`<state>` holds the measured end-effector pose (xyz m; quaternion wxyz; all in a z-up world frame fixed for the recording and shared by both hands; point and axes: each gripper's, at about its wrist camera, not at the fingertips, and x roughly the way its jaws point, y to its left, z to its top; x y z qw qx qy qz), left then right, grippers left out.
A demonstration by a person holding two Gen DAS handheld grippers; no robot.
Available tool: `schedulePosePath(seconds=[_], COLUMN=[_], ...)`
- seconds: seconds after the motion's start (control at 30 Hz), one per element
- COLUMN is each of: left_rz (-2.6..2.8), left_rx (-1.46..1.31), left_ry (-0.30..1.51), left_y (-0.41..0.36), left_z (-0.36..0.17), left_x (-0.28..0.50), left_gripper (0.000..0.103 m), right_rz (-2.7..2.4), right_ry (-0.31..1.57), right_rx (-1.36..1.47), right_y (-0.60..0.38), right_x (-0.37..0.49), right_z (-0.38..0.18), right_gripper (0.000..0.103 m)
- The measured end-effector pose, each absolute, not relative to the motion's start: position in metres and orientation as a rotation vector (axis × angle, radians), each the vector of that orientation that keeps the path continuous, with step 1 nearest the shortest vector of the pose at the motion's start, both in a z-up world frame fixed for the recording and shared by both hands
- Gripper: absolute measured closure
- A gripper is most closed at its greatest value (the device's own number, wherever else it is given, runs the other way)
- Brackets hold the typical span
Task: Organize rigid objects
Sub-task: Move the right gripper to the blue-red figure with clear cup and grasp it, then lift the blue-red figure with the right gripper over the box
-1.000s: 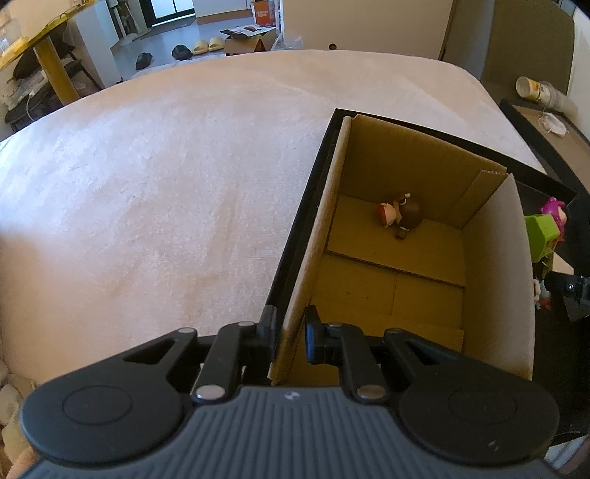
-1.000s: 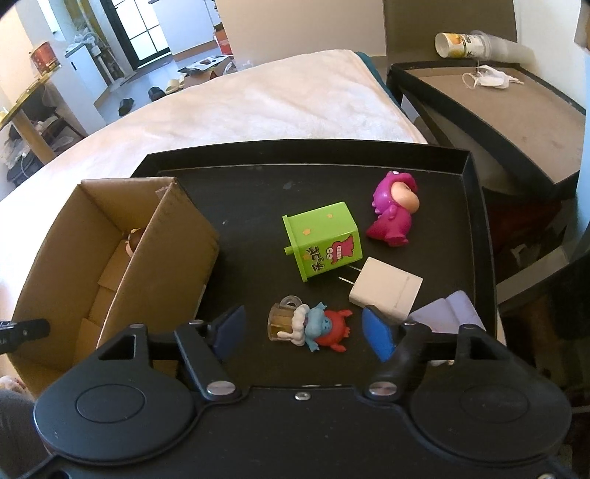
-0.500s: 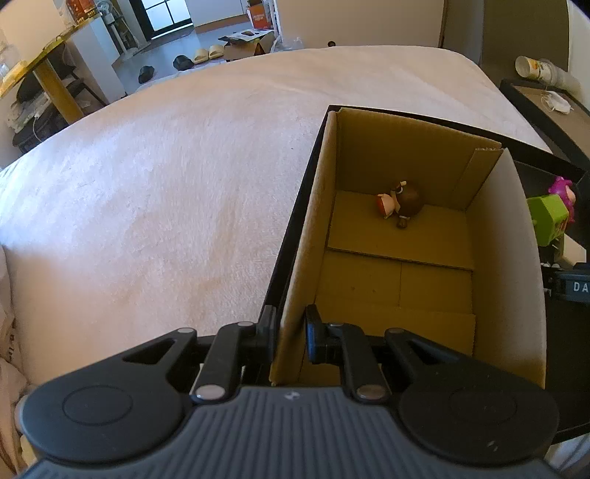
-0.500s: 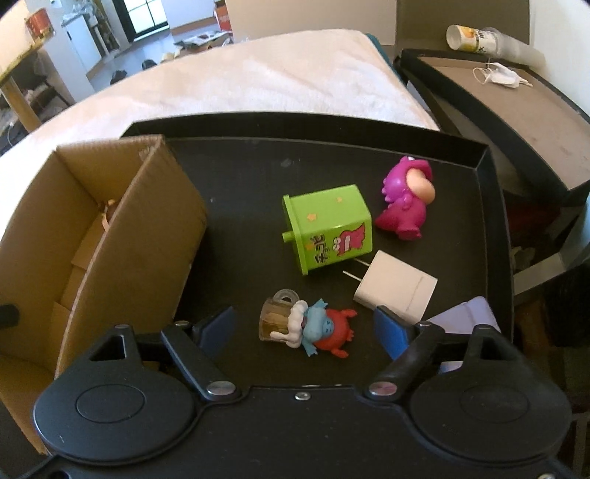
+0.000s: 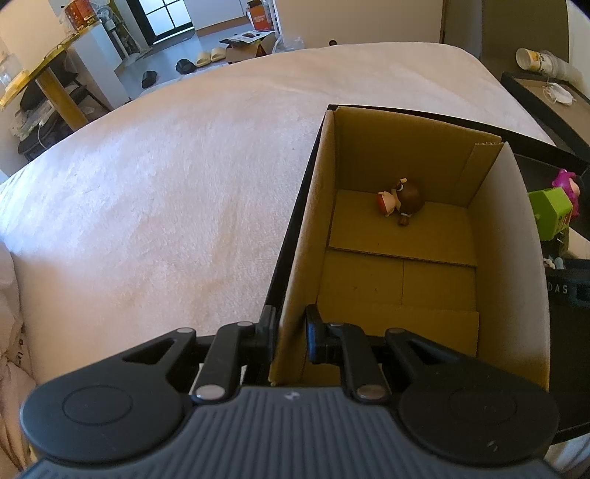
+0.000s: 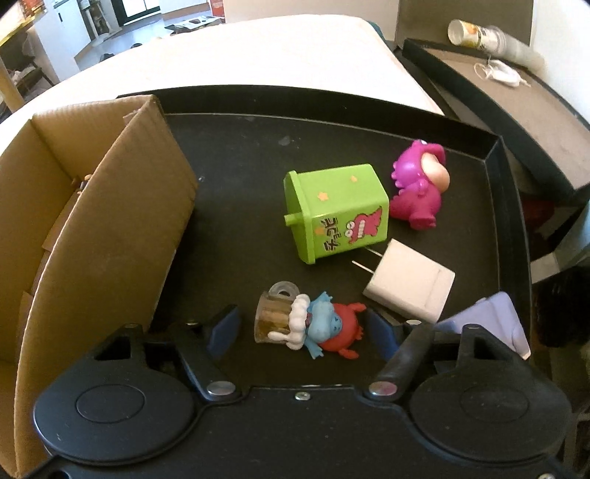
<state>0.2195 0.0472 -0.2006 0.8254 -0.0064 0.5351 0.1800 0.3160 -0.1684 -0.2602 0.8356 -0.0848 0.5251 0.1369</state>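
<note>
Toy figure with beer mug (image 6: 308,324), lying on the black tray (image 6: 510,228) beside the cardboard box (image 6: 110,235), is straddled by the right gripper (image 6: 300,328) fingers spread wide for pickup, while the box wall is clamped by the left gripper (image 5: 289,333), apparently for steadying.

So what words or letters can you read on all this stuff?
"DAS" in pale letters on the black thing at the right edge of the left wrist view; any letters before it are cut off.
Big black characters, not Latin letters, on the side of the green toy box, beside a red cartoon monster; I cannot read them.
Print on the paper cup on the far shelf is too blurred to read.
</note>
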Motion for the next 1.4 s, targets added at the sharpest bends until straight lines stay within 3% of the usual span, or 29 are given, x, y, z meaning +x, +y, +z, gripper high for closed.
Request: schedulePosePath(seconds=[0.07,0.77,1.4], left_rz=[0.384,0.390,0.349], left_rx=[-0.013,0.006,-0.023], left_ry=[1.138,1.151,1.147], left_y=[0.047,0.042,0.051], left_z=[-0.201,-0.201,-0.201], left_x=[0.220,0.223,0.220], left_gripper=[0.088,0.088,0.090], right_rz=[0.288,0.450,0.618], right_ry=[1.093,0.970,0.856], right_rx=[-0.187,-0.081,-0.021], right_y=[-0.168,-0.176,-0.175], right_x=[0.312,0.284,0.308], right_z=[-0.259,-0.200,-0.142], right_gripper=[0.044,0.045,0.045])
